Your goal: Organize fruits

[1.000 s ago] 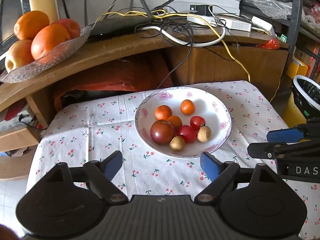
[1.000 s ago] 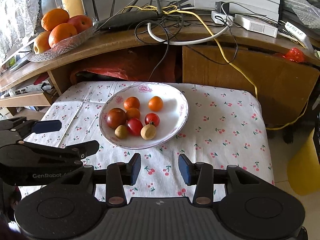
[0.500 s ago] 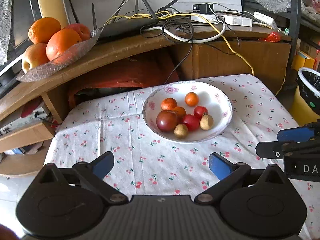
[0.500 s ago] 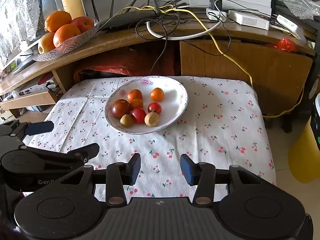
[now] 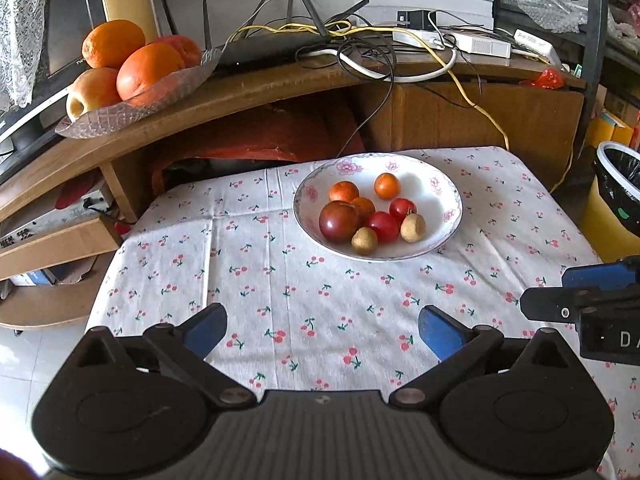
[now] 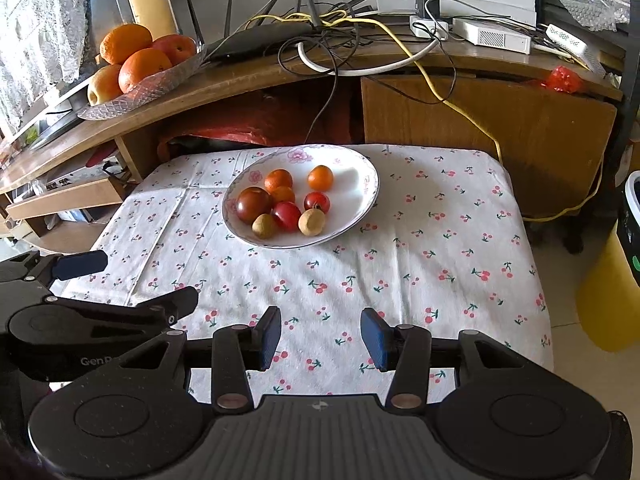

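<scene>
A white floral plate [image 5: 444,184] [image 6: 360,176] sits on the cherry-print tablecloth [image 5: 304,304] [image 6: 432,264]. It holds several small fruits: a dark red tomato [image 5: 339,221] [image 6: 253,204], small oranges [image 5: 387,185] [image 6: 320,177], red cherry tomatoes [image 5: 383,226] [image 6: 286,216] and two tan longans [image 5: 364,241] [image 6: 311,222]. My left gripper [image 5: 322,330] hangs wide open above the cloth, well short of the plate. My right gripper [image 6: 320,338] is open too, with nothing between its blue pads. Each gripper shows at the edge of the other's view.
A glass dish [image 5: 132,104] [image 6: 140,90] of big oranges and apples stands on the curved wooden shelf [image 5: 280,84] behind the table. A router and tangled cables [image 5: 360,52] lie there too. A yellow bin [image 5: 612,216] stands at the right.
Both grippers have drawn back and up from the plate, which now looks smaller and farther. The left gripper's fingers stand wider apart; the right's gap is slightly wider. The fruit has not moved.
</scene>
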The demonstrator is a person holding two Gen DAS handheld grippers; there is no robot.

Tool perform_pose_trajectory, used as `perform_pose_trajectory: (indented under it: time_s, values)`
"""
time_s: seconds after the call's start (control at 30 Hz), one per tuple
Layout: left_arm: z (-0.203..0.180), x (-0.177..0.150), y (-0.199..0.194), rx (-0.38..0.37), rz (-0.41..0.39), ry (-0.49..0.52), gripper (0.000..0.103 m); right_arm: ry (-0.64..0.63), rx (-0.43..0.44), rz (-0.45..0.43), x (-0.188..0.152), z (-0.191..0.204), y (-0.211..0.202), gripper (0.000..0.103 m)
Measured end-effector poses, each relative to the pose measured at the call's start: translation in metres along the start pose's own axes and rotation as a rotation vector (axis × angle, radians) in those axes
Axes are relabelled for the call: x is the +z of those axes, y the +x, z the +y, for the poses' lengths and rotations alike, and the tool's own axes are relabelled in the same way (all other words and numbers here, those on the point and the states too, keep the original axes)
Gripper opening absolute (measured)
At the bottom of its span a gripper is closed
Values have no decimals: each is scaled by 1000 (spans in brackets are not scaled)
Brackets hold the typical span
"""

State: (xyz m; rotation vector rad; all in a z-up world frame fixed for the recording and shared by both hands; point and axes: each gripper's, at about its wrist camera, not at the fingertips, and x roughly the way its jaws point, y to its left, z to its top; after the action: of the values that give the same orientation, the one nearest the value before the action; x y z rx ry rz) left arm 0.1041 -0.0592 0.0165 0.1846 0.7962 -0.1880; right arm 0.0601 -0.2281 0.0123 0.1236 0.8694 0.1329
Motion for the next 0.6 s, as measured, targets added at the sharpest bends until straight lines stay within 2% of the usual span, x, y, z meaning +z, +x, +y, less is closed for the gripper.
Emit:
perform_pose_trajectory:
  time_s: [0.6]
  values:
    - [-3, -12, -22, 10, -22, -30, 103, 18, 8, -6, -12, 4, -15, 42]
